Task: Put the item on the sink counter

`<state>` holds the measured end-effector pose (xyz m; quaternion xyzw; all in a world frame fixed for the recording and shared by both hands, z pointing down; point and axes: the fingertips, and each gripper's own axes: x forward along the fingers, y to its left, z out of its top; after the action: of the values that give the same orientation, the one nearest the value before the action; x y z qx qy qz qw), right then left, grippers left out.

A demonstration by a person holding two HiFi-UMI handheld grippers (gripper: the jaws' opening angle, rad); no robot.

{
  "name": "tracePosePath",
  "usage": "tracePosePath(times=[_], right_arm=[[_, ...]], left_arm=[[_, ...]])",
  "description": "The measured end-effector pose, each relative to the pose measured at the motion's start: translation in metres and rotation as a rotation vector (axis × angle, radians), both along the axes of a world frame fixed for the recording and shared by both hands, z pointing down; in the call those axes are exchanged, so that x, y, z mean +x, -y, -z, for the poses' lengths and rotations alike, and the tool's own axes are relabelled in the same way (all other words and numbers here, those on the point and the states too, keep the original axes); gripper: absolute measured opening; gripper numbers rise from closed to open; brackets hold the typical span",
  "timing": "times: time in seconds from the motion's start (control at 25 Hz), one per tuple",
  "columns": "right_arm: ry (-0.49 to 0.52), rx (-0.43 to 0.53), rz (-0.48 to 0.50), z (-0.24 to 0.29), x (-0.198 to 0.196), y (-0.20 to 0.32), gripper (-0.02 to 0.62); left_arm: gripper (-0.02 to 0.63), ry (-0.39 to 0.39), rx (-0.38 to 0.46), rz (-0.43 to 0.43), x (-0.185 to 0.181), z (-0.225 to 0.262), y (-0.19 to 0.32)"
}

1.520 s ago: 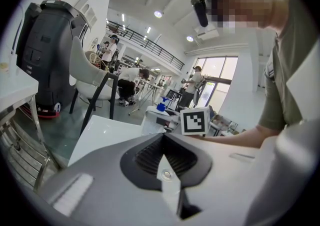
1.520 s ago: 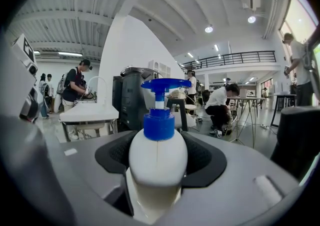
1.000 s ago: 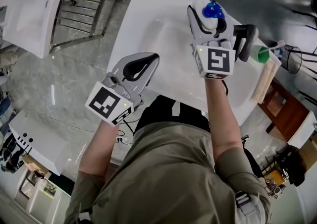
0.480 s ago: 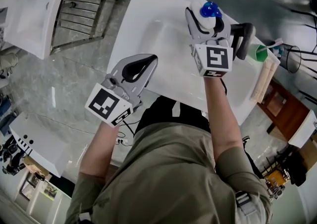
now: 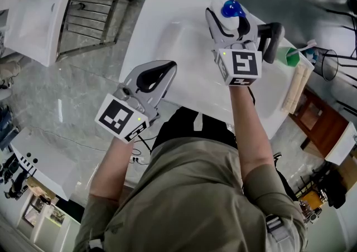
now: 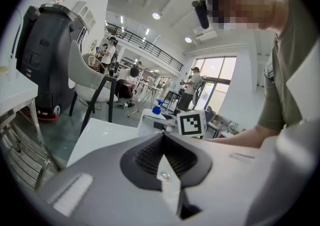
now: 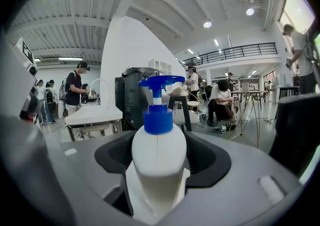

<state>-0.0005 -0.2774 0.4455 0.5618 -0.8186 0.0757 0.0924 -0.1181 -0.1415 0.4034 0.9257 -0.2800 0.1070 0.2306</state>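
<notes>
A white pump bottle (image 7: 159, 162) with a blue pump head (image 5: 230, 8) stands upright between the jaws of my right gripper (image 5: 227, 21), which is shut on it. In the head view the bottle is over the far side of the white sink counter (image 5: 167, 5), near the black faucet (image 5: 271, 39). My left gripper (image 5: 159, 72) hovers at the counter's near edge, jaws shut with nothing between them. In the left gripper view the jaws (image 6: 165, 157) meet, and the right gripper's marker cube (image 6: 191, 123) shows beyond.
A green cup (image 5: 289, 57) with a toothbrush stands right of the faucet, beside a wooden strip (image 5: 295, 92). A metal rack (image 5: 89, 14) stands left of the counter over the grey floor. A black wire basket (image 5: 333, 64) is at far right.
My right gripper has carried the pump bottle slightly up and left in the head view, farther across the counter. The left gripper has stayed where it was.
</notes>
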Motion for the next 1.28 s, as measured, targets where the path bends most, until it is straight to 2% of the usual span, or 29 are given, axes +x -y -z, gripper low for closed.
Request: tracePosePath(times=[0.4, 1.28], right_arm=[[0.026, 0.0, 0.005, 0.008, -0.003, -0.007, 0.284], [0.017, 0.041, -0.028, 0.035, 0.004, -0.023, 0.284]], left_arm=[[0.006, -0.003, 0.01, 0.004, 0.002, 0.006, -0.008], [0.006, -0.008, 0.037, 0.01, 0.008, 0.022, -0.023]])
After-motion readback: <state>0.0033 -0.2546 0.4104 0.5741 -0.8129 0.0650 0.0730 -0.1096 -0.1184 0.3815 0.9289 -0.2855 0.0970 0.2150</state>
